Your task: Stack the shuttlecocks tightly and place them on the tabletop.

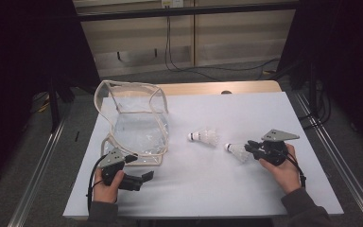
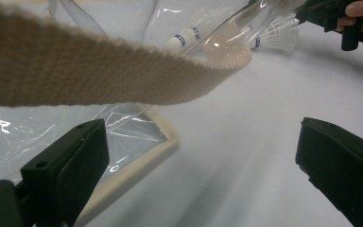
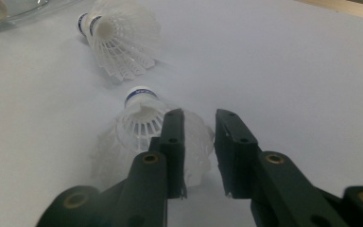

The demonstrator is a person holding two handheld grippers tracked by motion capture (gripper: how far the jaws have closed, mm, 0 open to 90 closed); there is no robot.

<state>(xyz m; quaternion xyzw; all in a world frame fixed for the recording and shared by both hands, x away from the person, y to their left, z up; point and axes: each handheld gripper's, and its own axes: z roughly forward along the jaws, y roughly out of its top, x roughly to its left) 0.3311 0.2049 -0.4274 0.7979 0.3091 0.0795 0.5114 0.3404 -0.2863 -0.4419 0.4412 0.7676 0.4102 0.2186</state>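
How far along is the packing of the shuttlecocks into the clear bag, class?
Nothing is packed yet: the clear bag holds no shuttlecock. In hand: the right gripper has its jaws on the skirt of the nearer shuttlecock; the left gripper waits open by the bag. Left: the second shuttlecock too.

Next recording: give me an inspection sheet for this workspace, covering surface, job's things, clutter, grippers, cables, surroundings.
Surface: white board lying on a wooden table, no marks seen.
Job's things: clear bag with beige webbing trim, standing open at the left; two white shuttlecocks, the far shuttlecock lying free, the near shuttlecock at the right jaws.
Clutter: nothing seen.
Grippers: left hand-held gripper open beside the bag's near corner, holding nothing; right hand-held gripper with jaws narrowly apart over the near shuttlecock's skirt rim, grip not confirmed.
Cables: black cable loops from the left gripper; wall cables hang behind.
Surroundings: metal rails, dark curtains.
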